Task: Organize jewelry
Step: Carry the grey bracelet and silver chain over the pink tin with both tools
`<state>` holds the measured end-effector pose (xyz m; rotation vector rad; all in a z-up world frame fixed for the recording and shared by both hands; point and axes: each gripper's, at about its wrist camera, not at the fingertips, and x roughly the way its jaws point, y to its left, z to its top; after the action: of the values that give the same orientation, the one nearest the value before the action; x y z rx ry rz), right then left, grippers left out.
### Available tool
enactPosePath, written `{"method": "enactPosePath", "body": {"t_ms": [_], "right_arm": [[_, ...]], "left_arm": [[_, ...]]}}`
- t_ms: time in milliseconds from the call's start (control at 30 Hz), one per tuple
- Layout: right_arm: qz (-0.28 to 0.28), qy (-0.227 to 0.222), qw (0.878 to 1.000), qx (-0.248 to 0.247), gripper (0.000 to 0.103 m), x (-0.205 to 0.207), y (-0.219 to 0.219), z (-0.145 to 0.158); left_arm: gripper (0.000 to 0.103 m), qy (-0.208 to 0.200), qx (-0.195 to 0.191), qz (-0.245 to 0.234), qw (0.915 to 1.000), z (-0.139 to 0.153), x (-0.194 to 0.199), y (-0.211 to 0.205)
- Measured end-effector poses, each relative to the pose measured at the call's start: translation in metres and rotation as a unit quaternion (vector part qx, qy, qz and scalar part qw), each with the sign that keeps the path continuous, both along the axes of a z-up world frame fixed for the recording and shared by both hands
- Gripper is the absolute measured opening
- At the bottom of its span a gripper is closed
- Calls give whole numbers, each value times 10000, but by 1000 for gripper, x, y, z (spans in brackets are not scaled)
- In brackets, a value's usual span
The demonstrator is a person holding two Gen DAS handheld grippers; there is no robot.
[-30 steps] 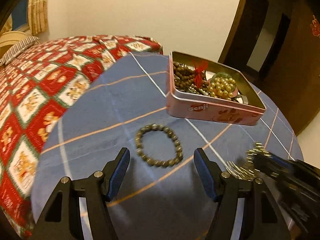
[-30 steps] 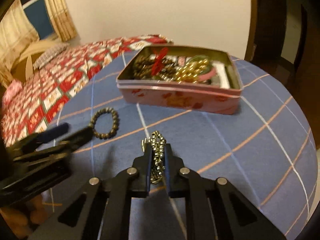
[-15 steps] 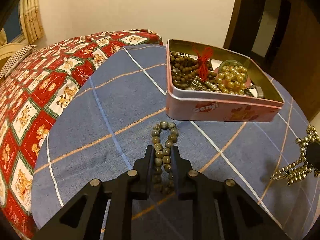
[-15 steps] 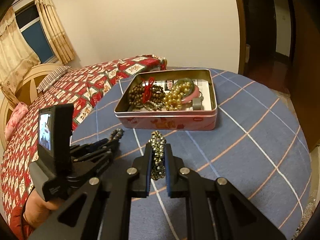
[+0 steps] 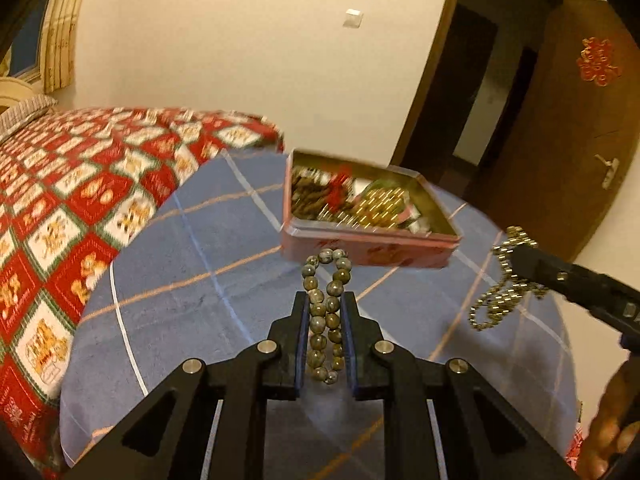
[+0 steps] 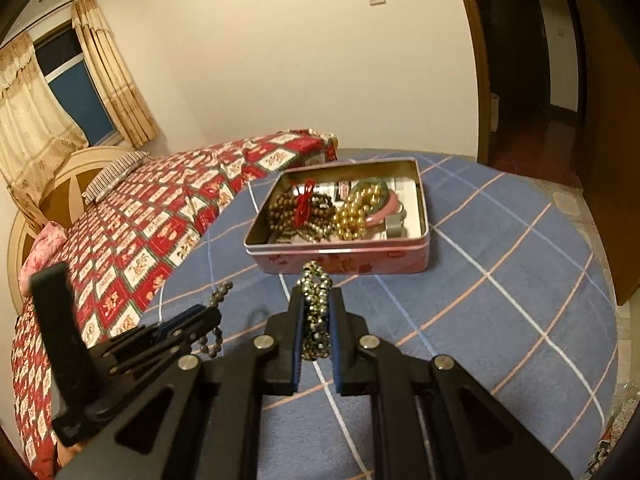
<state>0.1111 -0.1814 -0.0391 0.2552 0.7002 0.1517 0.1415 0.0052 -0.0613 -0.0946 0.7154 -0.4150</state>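
A: What is the left gripper (image 5: 325, 322) doing?

B: Its two black fingers are pressed onto a bracelet of round grey-green stone beads (image 5: 326, 312), which hangs squeezed into a narrow loop above the blue checked tablecloth (image 5: 208, 280).

A: And the right gripper (image 6: 316, 316)?

B: It pinches a chain of small gold metal beads (image 6: 316, 308), also lifted off the cloth.

A: Where is the box?

B: The open pink rectangular tin (image 6: 344, 258) sits on the cloth just beyond both grippers, holding brown beads, a red tassel and gold pearls. A bed with a red patterned quilt (image 6: 132, 224) lies beside the table.
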Motion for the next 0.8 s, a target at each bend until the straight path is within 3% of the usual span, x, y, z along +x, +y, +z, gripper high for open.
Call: {"method": "enactPosePath", "body": {"t_ms": [233,400,600,800], "right_arm": [[-72,-411,9991,-106,14,-7,-3,31],[-145,-734,9969,-224,14,4,-7,54],[-197,-918,9946,-433,14,40,-5,68],[-303,-853,9940,-610,14,80,-10,65]], "left_arm": [[15,-631,-170,-208,9976,49,-12,-8],[15,-882,-257,-96,9957,71,3,-13],[15,-854,-146,-50,9962,74,35,-37],[15,-475,63,71,9988,54,75,-60]]}}
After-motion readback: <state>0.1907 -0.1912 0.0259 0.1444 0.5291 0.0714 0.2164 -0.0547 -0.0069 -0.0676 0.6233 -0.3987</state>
